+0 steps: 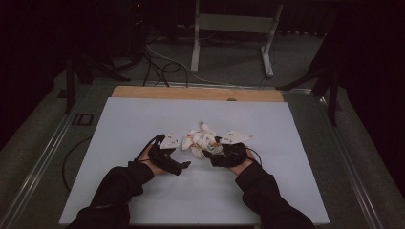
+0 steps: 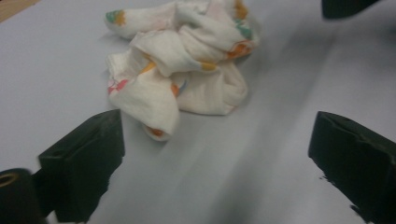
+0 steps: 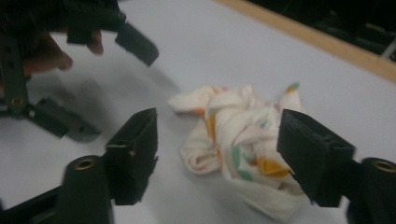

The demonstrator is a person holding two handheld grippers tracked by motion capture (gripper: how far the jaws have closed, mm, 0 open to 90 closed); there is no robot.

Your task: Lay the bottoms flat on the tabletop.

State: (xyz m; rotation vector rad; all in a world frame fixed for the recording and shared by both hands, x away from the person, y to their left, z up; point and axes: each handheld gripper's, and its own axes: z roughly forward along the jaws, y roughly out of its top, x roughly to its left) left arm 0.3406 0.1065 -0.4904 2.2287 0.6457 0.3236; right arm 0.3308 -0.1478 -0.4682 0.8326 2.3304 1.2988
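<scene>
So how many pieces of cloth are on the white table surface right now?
1: a crumpled white cloth with coloured prints, lying mid-table on the white board between the left gripper and right gripper. A second piece could be bunched inside; the folds hide that.

The high view sits above the near edge of the worktop (image 1: pixel 143 119) and looks forward and down, far enough back to take in the whole white top, its wooden far edge and the floor beyond. The left gripper view rides low on the left tool (image 2: pixel 215 154), super close to the surface, facing the crumpled cloth (image 2: pixel 182 65). The right gripper view rides on the right tool (image 3: pixel 217 154), just as close, aimed toward the far wooden edge. All three share the cloth mid-worktop; the right one also catches the left tool.
</scene>
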